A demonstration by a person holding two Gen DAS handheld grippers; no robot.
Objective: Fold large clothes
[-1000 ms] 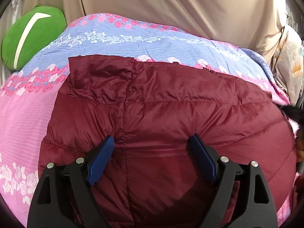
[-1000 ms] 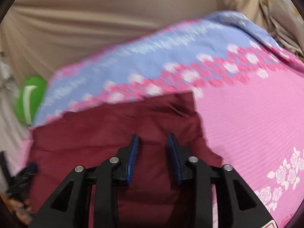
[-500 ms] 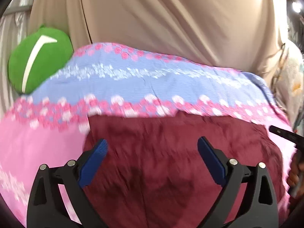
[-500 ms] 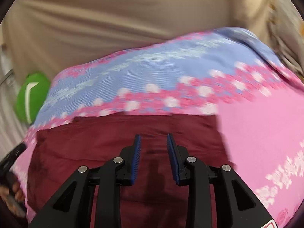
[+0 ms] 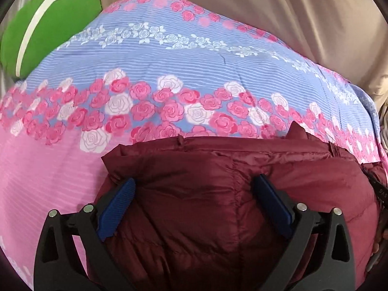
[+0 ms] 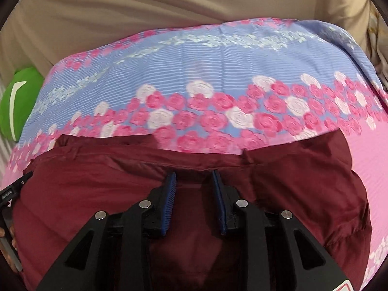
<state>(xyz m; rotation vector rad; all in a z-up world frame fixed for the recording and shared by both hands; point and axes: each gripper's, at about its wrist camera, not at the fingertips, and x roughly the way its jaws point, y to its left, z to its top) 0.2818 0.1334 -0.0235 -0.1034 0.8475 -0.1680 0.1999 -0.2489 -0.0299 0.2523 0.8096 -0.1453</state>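
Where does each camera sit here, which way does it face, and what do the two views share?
Left wrist: on the left tool, looking down along its fingers, which are opening wide over the maroon padded jacket; a hand shows at the right edge.
Right wrist: on the right tool, same downward slant, its narrow gap closing above the jacket; fingers show at the left edge.
Shared: jacket, floral bedspread, green cushion, beige cloth behind.

Left claw opening wide — right claw narrow, closing, both angled downward.
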